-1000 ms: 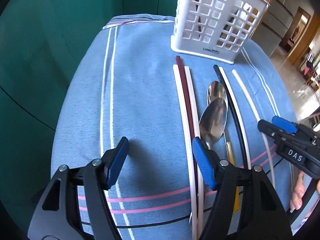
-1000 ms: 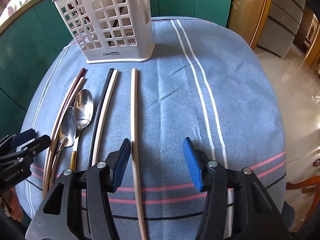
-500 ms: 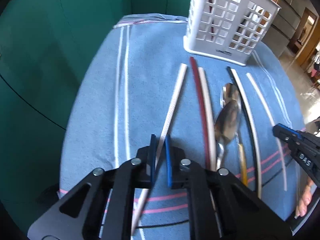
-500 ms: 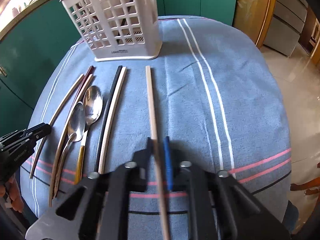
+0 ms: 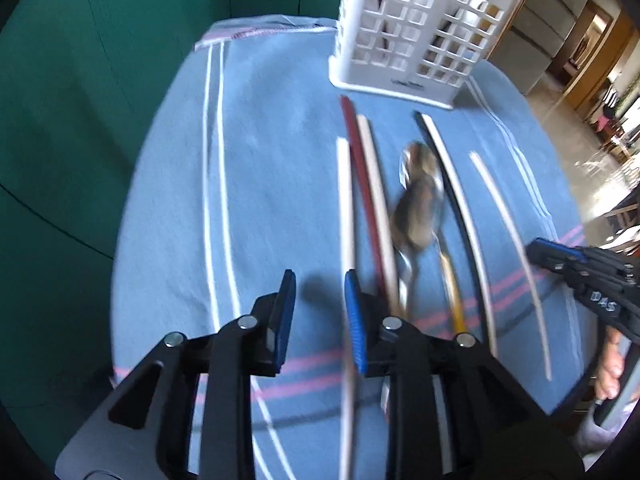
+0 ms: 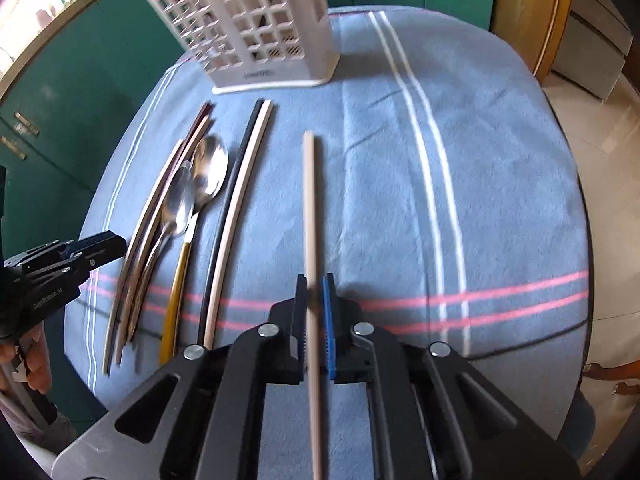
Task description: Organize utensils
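A white lattice utensil basket (image 5: 416, 28) stands at the far end of the blue cloth; it also shows in the right wrist view (image 6: 248, 20). Chopsticks and two spoons (image 6: 200, 184) lie in a row before it. My left gripper (image 5: 318, 312) is open; a white chopstick (image 5: 346, 216) lies by its right finger, not gripped. My right gripper (image 6: 316, 320) is shut on a beige chopstick (image 6: 310, 208) that points toward the basket. In the left wrist view that chopstick (image 5: 508, 240) runs to the right gripper (image 5: 580, 276).
Red and white chopsticks (image 5: 370, 196), a black and white pair (image 6: 240, 208) and a gold-handled spoon (image 6: 180, 276) lie side by side. The striped blue cloth (image 6: 480, 184) covers a round table. Green cabinets stand behind. Tiled floor lies to the right.
My left gripper was shut on the white chopstick and has opened; the chopstick lies back on the cloth. My right gripper stays shut on the beige chopstick and has lifted and shifted it right.
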`<state>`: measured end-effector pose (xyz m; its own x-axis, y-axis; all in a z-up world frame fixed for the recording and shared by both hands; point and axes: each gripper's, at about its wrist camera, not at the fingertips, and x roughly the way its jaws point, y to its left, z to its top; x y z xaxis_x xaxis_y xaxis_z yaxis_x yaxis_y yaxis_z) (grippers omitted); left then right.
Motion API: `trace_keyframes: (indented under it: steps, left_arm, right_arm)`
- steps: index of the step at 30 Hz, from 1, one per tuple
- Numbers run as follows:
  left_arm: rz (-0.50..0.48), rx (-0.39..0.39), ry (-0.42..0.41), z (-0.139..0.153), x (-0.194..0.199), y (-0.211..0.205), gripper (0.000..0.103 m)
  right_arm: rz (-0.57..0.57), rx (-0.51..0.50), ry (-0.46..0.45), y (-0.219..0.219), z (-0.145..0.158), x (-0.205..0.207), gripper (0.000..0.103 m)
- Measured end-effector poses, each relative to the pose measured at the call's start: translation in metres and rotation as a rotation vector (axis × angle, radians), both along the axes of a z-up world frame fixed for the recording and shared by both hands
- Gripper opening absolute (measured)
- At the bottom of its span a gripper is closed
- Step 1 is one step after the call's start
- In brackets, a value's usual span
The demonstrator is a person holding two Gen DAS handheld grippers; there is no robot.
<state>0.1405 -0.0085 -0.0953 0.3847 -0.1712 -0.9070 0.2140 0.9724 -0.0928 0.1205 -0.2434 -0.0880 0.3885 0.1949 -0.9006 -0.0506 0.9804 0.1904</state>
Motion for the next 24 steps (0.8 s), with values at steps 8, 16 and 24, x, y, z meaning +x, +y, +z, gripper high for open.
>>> trace_keyframes:
  steps: [8, 16, 24]
  left_arm:
    - [-0.056, 0.005, 0.013, -0.001, 0.021, -0.009, 0.030]
    - [-0.003, 0.024, 0.012, -0.005, 0.026, 0.002, 0.024]
    - [0.020, 0.013, 0.025, -0.001, 0.046, 0.013, 0.033]
  right_arm:
    - [0.007, 0.006, -0.021, 0.002, 0.008, 0.012, 0.020]
    - [0.005, -0.006, 0.004, 0.007, -0.005, 0.025, 0.020]
    - [0.010, -0.057, 0.010, 0.016, -0.006, 0.053, 0.020]
